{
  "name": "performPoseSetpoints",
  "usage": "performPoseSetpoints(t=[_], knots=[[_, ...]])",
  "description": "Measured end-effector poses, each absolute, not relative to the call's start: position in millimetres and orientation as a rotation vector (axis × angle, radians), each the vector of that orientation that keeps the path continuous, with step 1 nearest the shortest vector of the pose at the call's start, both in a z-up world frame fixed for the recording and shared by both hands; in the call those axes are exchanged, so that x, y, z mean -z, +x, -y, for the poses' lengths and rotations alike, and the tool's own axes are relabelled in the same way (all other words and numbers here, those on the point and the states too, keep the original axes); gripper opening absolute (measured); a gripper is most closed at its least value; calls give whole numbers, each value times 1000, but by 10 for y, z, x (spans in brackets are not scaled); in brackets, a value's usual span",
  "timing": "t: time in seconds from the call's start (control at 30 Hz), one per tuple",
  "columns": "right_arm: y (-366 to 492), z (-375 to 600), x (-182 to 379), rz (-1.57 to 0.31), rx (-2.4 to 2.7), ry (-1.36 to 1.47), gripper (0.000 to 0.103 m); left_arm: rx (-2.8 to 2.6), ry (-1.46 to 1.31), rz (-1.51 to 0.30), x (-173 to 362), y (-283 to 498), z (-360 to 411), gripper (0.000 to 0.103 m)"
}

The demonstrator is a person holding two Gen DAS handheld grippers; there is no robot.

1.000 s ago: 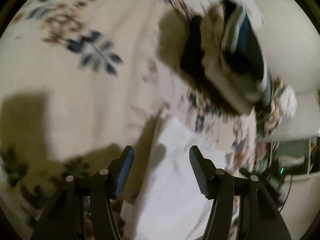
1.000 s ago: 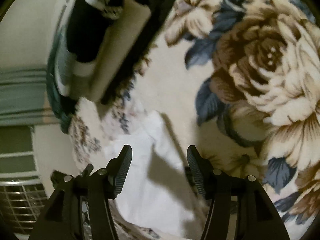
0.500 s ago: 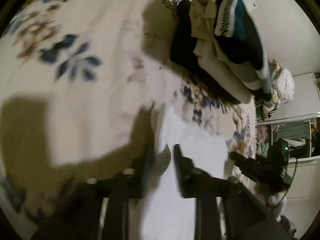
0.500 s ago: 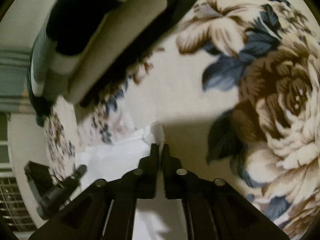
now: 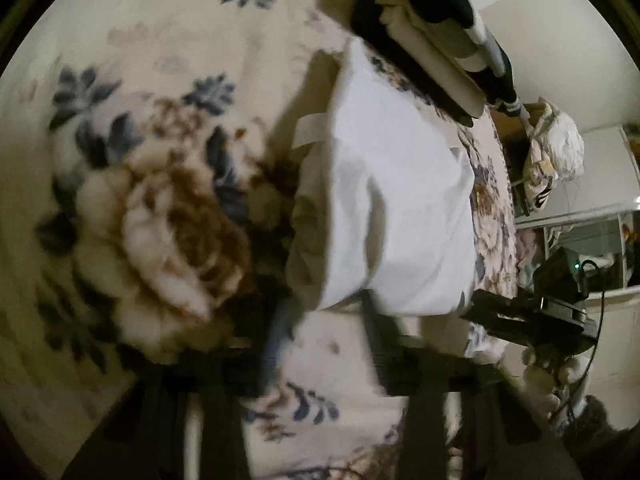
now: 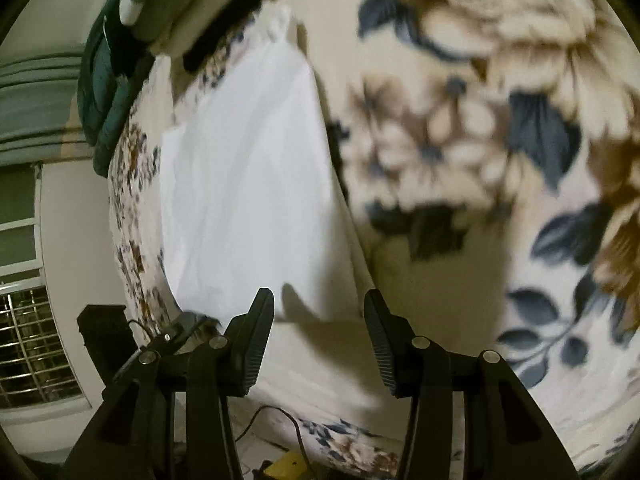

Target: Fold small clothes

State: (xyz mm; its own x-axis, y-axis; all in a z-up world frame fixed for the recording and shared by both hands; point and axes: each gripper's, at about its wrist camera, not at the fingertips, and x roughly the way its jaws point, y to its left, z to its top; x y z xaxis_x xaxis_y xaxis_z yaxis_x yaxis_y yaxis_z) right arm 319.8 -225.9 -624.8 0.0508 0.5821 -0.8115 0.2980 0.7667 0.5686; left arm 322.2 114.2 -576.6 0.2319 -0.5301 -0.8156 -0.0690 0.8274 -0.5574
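Observation:
A white garment (image 5: 396, 200) lies folded over on the floral blanket (image 5: 160, 220). It also shows in the right wrist view (image 6: 244, 192). My left gripper (image 5: 320, 340) is blurred, open and empty, with its fingertips at the garment's near edge. My right gripper (image 6: 318, 320) is open and empty, just short of the garment's near edge. A stack of folded clothes (image 5: 432, 32) lies beyond the garment; it shows at the top left of the right wrist view (image 6: 180, 8).
The bed's edge runs along the garment's outer side. Beyond it are a crumpled bundle (image 5: 552, 160), black equipment with cables (image 5: 560, 300) and a wall. A window grille (image 6: 36, 344) and a yellow object (image 6: 286, 466) show below the bed.
Both grippers were shut on the white garment half a second ago. They have let go, opened and pulled back. The garment now lies folded over, stretching toward the stack.

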Motion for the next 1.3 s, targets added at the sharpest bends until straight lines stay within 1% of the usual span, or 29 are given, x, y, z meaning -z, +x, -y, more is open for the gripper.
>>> performPoseSetpoints(t=[0.03,0.07,0.1,0.13,0.17,0.23,0.33,0.5,0.57,0.6,0.63,0.67,0.7,0.73,0.77,0.87,1.0,1.07,1.1,1.17,1.2,1.23,1.27,1.3], knots=[[3183,2235,6271,-1545,-247,718,49,338,-528,-1312,5759,3246,-1108,6],[3171,2217,6279,-1542,-238,701,45,332,-522,-1303,5737,3263,-1109,4],[3164,2211,6285,-1535,-229,692,34,322,-514,-1293,5715,3262,-1118,4],[3170,2211,6282,-1529,-211,687,16,323,-509,-1286,5691,3256,-1125,4],[3152,2239,6275,-1522,-199,701,10,321,-499,-1280,5661,3241,-1150,3],[3119,2293,6236,-1507,-173,717,7,318,-484,-1280,5646,3209,-1203,3],[3098,2353,6208,-1508,-157,708,6,310,-464,-1308,5693,3153,-1359,3],[3109,2388,6227,-1533,-130,683,6,281,-444,-1344,5736,3138,-1507,3],[3114,2425,6239,-1547,-129,701,7,276,-511,-1355,5735,3141,-1615,5],[3118,2482,6230,-1549,-127,718,12,275,-548,-1361,5739,3148,-1655,7],[3129,2519,6214,-1543,-123,727,22,268,-580,-1358,5734,3167,-1697,14],[3128,2588,6195,-1525,-127,751,38,271,-619,-1343,5733,3211,-1724,27],[3141,2660,6190,-1507,-139,785,46,284,-657,-1326,5736,3258,-1734,35],[3165,2716,6203,-1496,-148,816,58,299,-702,-1304,5742,3325,-1743,47],[3209,2755,6232,-1492,-159,842,62,317,-756,-1273,5755,3421,-1738,50],[3407,2810,6412,-1484,-240,935,63,380,-865,-1228,5866,3748,-1646,53],[3694,2737,6737,-1488,-346,1031,63,465,-935,-1281,6177,4158,-1392,53],[3808,2684,6831,-1485,-401,1076,65,501,-919,-1326,6311,4309,-1220,53],[3847,2662,6856,-1485,-417,1097,65,504,-884,-1337,6326,4356,-1143,53],[3916,2601,6876,-1485,-453,1126,65,512,-833,-1317,6266,4377,-1058,49],[3940,2563,6881,-1489,-459,1122,65,512,-809,-1311,6228,4375,-1029,43],[3965,2526,6877,-1490,-461,1110,64,510,-790,-1305,6187,4376,-1003,26],[3970,2473,6849,-1490,-473,1090,54,503,-771,-1293,6129,4357,-996,16],[3991,2396,6830,-1503,-477,1054,42,495,-758,-1278,6062,4331,-999,15]])
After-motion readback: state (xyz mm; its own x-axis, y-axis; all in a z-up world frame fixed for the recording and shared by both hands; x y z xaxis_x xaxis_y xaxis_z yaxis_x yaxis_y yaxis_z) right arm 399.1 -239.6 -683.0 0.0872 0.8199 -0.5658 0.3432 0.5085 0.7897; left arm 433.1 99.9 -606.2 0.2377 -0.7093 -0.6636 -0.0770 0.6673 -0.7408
